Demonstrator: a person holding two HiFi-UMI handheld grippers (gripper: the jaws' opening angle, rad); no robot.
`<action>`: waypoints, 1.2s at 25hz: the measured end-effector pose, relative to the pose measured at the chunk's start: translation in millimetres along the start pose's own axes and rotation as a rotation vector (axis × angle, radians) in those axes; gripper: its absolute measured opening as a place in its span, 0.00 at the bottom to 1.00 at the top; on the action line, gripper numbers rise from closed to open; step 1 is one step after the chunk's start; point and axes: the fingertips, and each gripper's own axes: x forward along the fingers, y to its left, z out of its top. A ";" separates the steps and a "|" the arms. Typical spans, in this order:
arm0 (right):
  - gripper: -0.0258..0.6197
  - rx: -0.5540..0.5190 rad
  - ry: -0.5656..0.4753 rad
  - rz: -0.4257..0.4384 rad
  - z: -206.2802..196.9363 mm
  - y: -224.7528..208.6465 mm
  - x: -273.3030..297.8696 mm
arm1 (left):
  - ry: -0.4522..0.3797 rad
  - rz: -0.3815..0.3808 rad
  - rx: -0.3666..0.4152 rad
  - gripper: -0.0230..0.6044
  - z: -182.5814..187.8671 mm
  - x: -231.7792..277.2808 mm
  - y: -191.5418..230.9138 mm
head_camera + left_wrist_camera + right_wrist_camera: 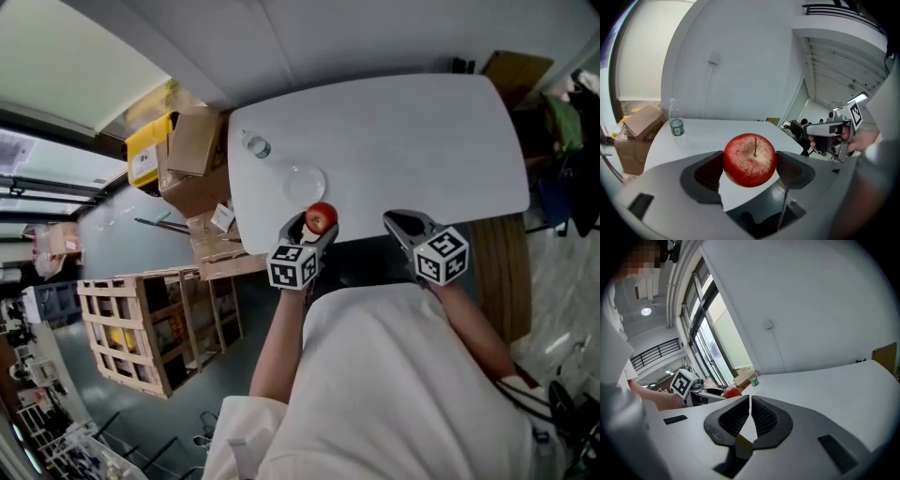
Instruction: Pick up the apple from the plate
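Note:
A red apple (322,217) is held between the jaws of my left gripper (319,228), just above the near edge of the white table (422,141). In the left gripper view the apple (750,159) fills the gap between both pads, stem up, and the gripper (750,168) is shut on it. A clear glass plate (305,180) lies bare on the table just beyond the apple. My right gripper (401,225) hovers at the table's near edge to the right, shut with nothing in it (750,414). From there the apple (732,392) shows small at the left.
A plastic water bottle (255,144) stands near the table's far left corner (675,118). Cardboard boxes (192,155) and a yellow box (148,150) are stacked left of the table, with a wooden crate (159,319) on the floor nearer me.

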 end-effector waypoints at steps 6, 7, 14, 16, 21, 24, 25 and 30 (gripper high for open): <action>0.10 -0.054 0.006 0.086 -2.6 7.6 -6.7 | -0.062 0.069 -0.041 0.61 -5.3 -35.5 -17.2; 0.10 -0.060 0.010 0.097 -3.7 8.7 -4.9 | -0.073 0.078 -0.050 0.61 -6.3 -41.7 -19.2; 0.10 -0.092 0.022 0.157 -7.8 35.1 8.4 | -0.105 0.125 -0.084 0.61 -21.3 -83.1 -22.0; 0.10 -0.106 0.022 0.167 -9.0 48.1 11.2 | -0.108 0.128 -0.083 0.61 -26.2 -94.1 -20.6; 0.10 -0.130 0.020 0.178 -12.0 77.5 19.4 | -0.121 0.116 -0.077 0.61 -32.5 -118.0 -14.0; 0.10 -0.126 0.006 0.180 -8.2 92.4 23.8 | -0.122 0.102 -0.070 0.61 -32.8 -129.7 -11.4; 0.10 -0.124 0.000 0.183 -7.0 98.2 24.7 | -0.120 0.096 -0.067 0.61 -33.6 -133.4 -10.8; 0.10 -0.138 -0.019 0.194 -4.5 117.1 33.1 | -0.121 0.069 -0.064 0.61 -34.7 -143.5 -5.3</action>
